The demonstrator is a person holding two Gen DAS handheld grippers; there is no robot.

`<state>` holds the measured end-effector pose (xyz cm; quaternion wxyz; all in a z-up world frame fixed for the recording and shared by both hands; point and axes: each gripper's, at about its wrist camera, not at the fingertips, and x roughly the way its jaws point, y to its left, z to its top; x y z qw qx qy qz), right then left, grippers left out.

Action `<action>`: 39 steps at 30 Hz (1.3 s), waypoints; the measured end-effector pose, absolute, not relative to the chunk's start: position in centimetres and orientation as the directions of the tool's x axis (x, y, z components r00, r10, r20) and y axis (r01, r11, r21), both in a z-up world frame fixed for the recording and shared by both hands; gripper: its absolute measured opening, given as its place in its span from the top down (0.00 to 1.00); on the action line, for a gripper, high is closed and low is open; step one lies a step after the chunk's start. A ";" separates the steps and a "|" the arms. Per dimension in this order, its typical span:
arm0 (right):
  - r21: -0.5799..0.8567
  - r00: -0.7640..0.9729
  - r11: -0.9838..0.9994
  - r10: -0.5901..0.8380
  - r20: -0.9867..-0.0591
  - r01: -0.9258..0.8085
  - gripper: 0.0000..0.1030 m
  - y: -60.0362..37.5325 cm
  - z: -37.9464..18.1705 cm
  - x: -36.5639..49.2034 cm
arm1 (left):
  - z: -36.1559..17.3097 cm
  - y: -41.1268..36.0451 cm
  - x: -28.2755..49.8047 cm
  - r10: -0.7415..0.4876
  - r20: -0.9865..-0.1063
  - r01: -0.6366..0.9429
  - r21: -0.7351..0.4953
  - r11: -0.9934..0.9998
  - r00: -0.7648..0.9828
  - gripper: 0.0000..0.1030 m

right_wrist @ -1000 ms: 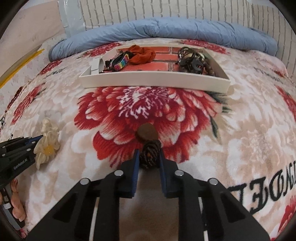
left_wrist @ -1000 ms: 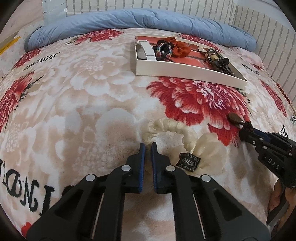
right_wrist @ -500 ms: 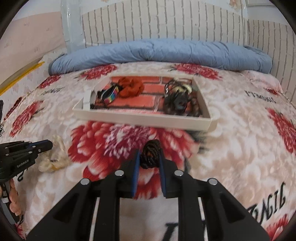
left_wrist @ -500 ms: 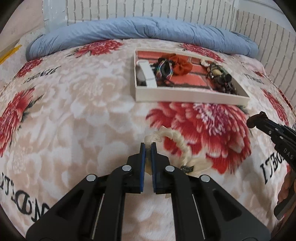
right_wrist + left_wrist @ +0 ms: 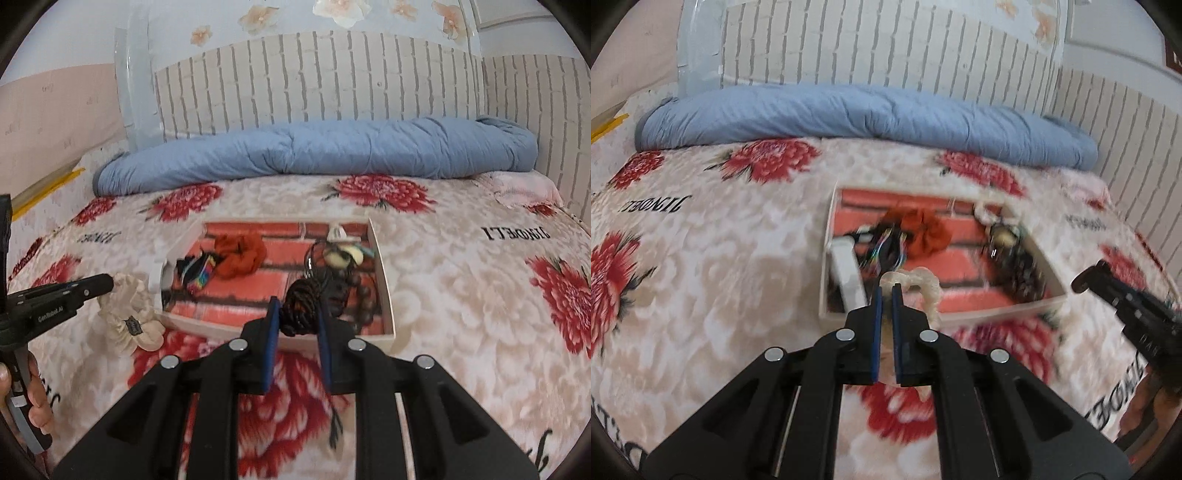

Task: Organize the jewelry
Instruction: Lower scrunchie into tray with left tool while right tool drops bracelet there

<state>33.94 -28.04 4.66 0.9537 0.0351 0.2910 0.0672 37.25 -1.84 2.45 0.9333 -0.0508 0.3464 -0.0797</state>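
**Both grippers carry hair ties near the tray**

Left wrist view: the left gripper pinches a cream scrunchie before the white tray.

Right wrist view: the right gripper pinches a dark braided tie above the tray's near wall.

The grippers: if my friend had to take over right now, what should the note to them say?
Left gripper: shut on the cream scrunchie, which hangs off the blanket.
Right gripper: shut on the dark cord bundle, held just in front of the tray.
Tray: already holds a red scrunchie, a rainbow band, a white piece at its left end and dark beads on the right.
Done: both last pieces picked up.
Left: put the cream scrunchie and the cord bundle in the tray, then let go.
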 end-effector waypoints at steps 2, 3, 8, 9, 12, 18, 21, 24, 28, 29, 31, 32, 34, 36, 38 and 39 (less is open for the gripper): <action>0.105 0.824 0.988 0.151 -0.546 -0.111 0.81 -28.0 4.5 34.7 | 2.7 -2.2 38.1 -0.204 -0.627 0.126 -0.167 0.978 0.752 0.97; 0.106 0.825 0.988 0.150 -0.544 -0.110 0.81 -28.1 4.2 35.1 | 2.7 -2.5 38.5 -0.206 -0.621 0.130 -0.167 0.977 0.756 0.97; 0.112 0.809 0.988 0.154 -0.567 -0.110 0.81 -28.3 1.9 36.8 | 1.2 -3.0 40.4 -0.201 -0.610 0.135 -0.153 0.979 0.766 0.97; 0.109 0.805 0.988 0.153 -0.573 -0.111 0.81 -28.3 1.4 37.3 | 0.6 -2.9 40.8 -0.201 -0.617 0.134 -0.154 0.979 0.761 0.97; 0.118 0.791 0.987 0.161 -0.590 -0.112 0.81 -28.4 0.0 38.3 | -1.4 -2.7 42.1 -0.187 -0.651 0.122 -0.145 0.982 0.735 0.97; 0.088 0.779 0.992 0.129 -0.614 -0.094 0.81 -28.5 -1.8 39.2 | -3.8 -2.2 43.5 -0.135 -0.694 0.097 -0.094 0.991 0.707 0.96; 0.098 0.780 0.993 0.107 -0.617 -0.058 0.81 -29.1 -2.4 39.5 | -4.4 -2.1 43.6 -0.118 -0.695 0.090 -0.077 0.993 0.709 0.94; 0.122 0.769 0.992 0.112 -0.629 -0.044 0.81 -29.7 -3.2 39.9 | -4.6 -2.3 43.6 -0.108 -0.692 0.090 -0.063 0.994 0.714 0.93; 0.141 0.760 0.989 0.121 -0.639 -0.038 0.81 -30.1 -3.7 40.3 | -4.8 -2.6 43.5 -0.101 -0.686 0.096 -0.045 0.994 0.721 0.93; 0.146 0.756 0.989 0.122 -0.643 -0.036 0.81 -30.2 -3.8 40.4 | -4.9 -2.6 43.5 -0.100 -0.686 0.097 -0.042 0.994 0.720 0.91; 0.156 0.756 0.987 0.126 -0.642 -0.033 0.81 -30.3 -3.9 40.4 | -4.9 -2.7 43.4 -0.105 -0.687 0.102 -0.045 0.994 0.719 0.88; 0.157 0.757 0.987 0.125 -0.642 -0.030 0.81 -30.4 -3.9 40.4 | -4.8 -2.7 43.3 -0.110 -0.686 0.105 -0.049 0.993 0.720 0.84; 0.161 0.758 0.987 0.126 -0.640 -0.028 0.81 -30.4 -3.9 40.4 | -4.6 -2.8 43.2 -0.122 -0.683 0.111 -0.059 0.992 0.720 0.76; 0.166 0.759 0.986 0.129 -0.638 -0.027 0.80 -30.5 -3.9 40.3 | -4.5 -3.0 43.0 -0.113 -0.678 0.108 -0.049 0.993 0.727 0.57; 0.178 0.763 0.984 0.129 -0.633 -0.019 0.80 -30.8 -3.8 40.2 | -4.2 -3.1 42.8 -0.091 -0.669 0.095 -0.030 0.995 0.738 0.47; 0.183 0.766 0.983 0.129 -0.629 -0.015 0.80 -31.0 -3.7 40.2 | -4.2 -3.0 42.8 -0.092 -0.668 0.094 -0.033 0.995 0.738 0.46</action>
